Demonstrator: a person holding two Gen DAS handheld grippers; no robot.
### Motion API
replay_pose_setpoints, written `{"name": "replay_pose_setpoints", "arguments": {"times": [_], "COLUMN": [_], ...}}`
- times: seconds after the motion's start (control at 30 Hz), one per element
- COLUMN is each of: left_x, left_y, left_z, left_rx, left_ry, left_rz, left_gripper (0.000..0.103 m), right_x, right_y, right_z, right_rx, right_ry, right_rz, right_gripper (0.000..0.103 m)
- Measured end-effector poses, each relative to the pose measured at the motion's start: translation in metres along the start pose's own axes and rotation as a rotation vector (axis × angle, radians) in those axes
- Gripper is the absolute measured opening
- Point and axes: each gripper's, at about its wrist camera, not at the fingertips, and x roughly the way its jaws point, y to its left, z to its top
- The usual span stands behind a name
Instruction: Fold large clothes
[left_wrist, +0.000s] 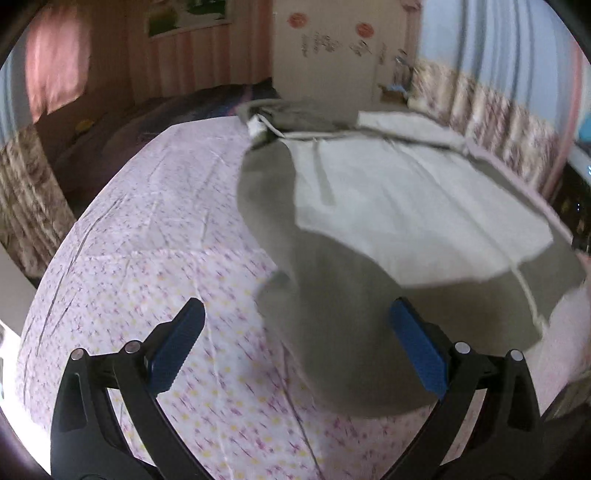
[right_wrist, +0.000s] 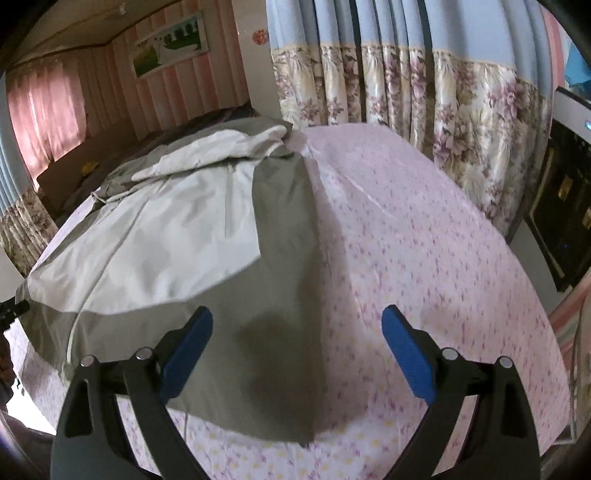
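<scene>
While both jaws gape empty, left gripper and right gripper hover over grey-and-cream fabric jacket on pink floral bedsheet.

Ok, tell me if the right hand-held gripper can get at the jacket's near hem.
Probably yes. The right hand-held gripper is open right over the jacket on the floral sheet, and nothing covers the hem below it.

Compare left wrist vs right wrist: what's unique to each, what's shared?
Left wrist only: the white cabinet with red stickers behind the bed, and the left gripper, open. Right wrist only: the dark cabinet at the right edge, and the right gripper, open. Both: the grey-and-white garment spread on the pink floral bedsheet, floral curtains, the framed picture.
</scene>
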Motion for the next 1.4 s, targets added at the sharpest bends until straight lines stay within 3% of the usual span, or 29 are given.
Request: {"name": "replay_pose_setpoints", "arguments": {"times": [0.2,0.27,0.4,0.47,0.57,0.67,0.73,0.83,0.93,1.07,1.4], "left_x": [0.013,0.019,0.029,0.033,0.037,0.04,0.038,0.032,0.02,-0.01,-0.07], "left_y": [-0.01,-0.009,-0.009,-0.01,-0.019,-0.033,-0.039,-0.039,-0.035,-0.038,-0.017], "left_z": [-0.008,-0.008,-0.002,0.002,0.007,0.006,0.006,0.009,0.015,0.027,0.047], "left_rx": [-0.038,-0.059,-0.078,-0.082,-0.062,-0.019,0.002,-0.001,-0.013,0.029,-0.012], "left_ry": [0.055,0.076,0.101,0.117,0.123,0.129,0.124,0.116,0.085,0.006,-0.118], "left_rz": [-0.035,-0.046,-0.084,-0.108,-0.134,-0.165,-0.187,-0.202,-0.214,-0.198,-0.15], "left_gripper": [0.1,0.1,0.1,0.1,0.099,0.077,0.051,0.031,0.019,0.012,0.004], "right_x": [0.011,0.015,0.018,0.018,0.017,0.011,0.005,-0.003,-0.016,-0.039,-0.089], "right_y": [0.009,0.017,0.039,0.042,0.042,0.042,0.042,0.043,0.044,0.049,0.059], "right_z": [-0.019,-0.023,-0.028,-0.026,-0.021,-0.018,-0.014,-0.008,-0.001,0.009,0.02], "right_rx": [-0.016,-0.036,-0.133,-0.14,-0.137,-0.132,-0.128,-0.125,-0.119,-0.131,-0.163], "right_ry": [0.049,0.062,0.06,0.056,0.054,0.039,0.017,-0.01,-0.053,-0.118,-0.249], "right_rz": [0.05,0.078,0.068,0.079,0.095,0.112,0.125,0.14,0.164,0.188,0.217], "right_gripper": [0.093,0.088,0.059,0.034,0.025,0.021,0.02,0.019,0.019,0.018,0.015]}}
